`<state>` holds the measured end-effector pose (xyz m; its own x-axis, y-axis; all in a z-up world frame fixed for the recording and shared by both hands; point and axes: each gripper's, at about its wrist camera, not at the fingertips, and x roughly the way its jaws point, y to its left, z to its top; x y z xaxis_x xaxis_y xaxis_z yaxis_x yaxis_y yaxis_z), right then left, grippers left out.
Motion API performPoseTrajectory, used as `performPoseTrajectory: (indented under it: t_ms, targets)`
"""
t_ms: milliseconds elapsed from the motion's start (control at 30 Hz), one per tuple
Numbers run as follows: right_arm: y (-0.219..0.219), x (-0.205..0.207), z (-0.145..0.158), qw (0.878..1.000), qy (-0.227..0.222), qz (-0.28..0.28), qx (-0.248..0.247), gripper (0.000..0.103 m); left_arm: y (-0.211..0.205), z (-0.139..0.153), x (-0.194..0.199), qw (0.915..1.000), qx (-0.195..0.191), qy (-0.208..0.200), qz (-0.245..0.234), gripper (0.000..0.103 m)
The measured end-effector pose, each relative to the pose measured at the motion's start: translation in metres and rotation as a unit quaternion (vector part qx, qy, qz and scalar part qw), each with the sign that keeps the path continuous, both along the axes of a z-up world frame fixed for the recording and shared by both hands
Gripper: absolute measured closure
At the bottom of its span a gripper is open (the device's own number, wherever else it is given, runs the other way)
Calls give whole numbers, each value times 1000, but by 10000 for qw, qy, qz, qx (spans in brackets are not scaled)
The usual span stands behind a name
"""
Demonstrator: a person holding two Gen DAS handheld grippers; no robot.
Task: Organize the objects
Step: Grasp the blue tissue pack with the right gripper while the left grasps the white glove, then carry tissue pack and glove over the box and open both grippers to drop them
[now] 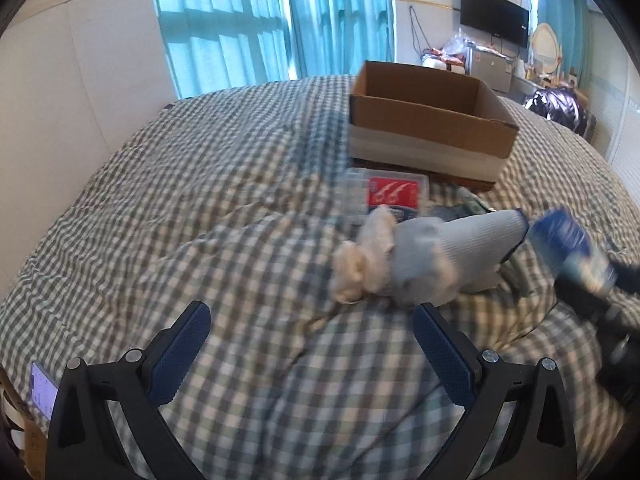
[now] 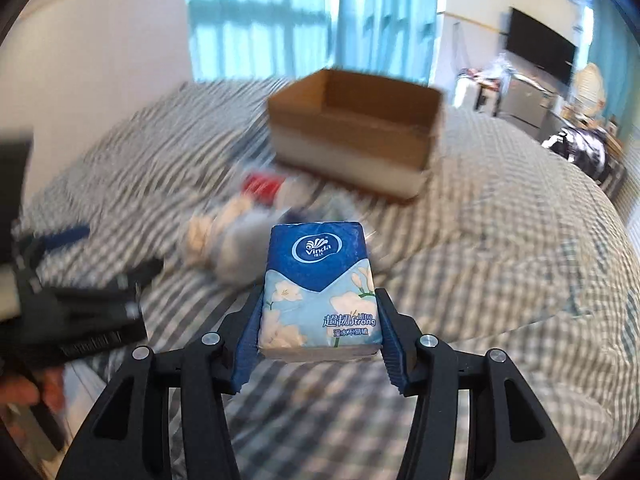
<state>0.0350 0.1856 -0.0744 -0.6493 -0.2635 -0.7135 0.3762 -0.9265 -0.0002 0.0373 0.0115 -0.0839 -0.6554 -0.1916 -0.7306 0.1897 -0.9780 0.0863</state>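
Observation:
My right gripper (image 2: 319, 304) is shut on a blue Vinda tissue pack (image 2: 318, 292) and holds it above the checked bed; the pack also shows blurred in the left wrist view (image 1: 568, 248). An open cardboard box (image 1: 428, 120) stands on the bed beyond, also in the right wrist view (image 2: 356, 132). My left gripper (image 1: 312, 320) is open and empty over the bedcover, just short of a pale blue and cream sock bundle (image 1: 420, 256). A red and clear card case (image 1: 384, 194) lies between the socks and the box.
The green-checked bedcover (image 1: 200, 220) is rumpled with folds. A white wall and teal curtains (image 1: 248, 20) stand behind the bed. A TV (image 1: 494, 14) and cluttered shelf are at the far right. A phone (image 1: 42, 394) lies at the lower left.

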Motion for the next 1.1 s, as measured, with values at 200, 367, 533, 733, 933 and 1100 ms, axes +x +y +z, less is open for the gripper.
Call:
performPoseTrajectory:
  t_ms: [200, 367, 533, 733, 933, 1100]
  targets:
    - [45, -14, 9, 9979, 64, -533, -357, 51, 46, 0, -15, 9987, 115, 44, -492, 4]
    - [64, -25, 14, 9946, -57, -700, -765, 51, 81, -18, -41, 9957, -561, -13, -739, 9]
    - [77, -27, 17, 9932, -101, -673, -950, 51, 89, -37, -64, 9928, -717, -170, -943, 40]
    - [95, -31, 16, 9905, -157, -752, -1139, 51, 85, -30, -58, 9965, -453, -103, -699, 53]
    - [100, -18, 30, 9904, -9, -722, -1180, 51, 86, 3, -37, 9975, -278, 122, -633, 55]
    - [96, -6, 53, 9907, 173, -690, -1157, 51, 81, 45, -24, 9974, 64, 397, -598, 55]
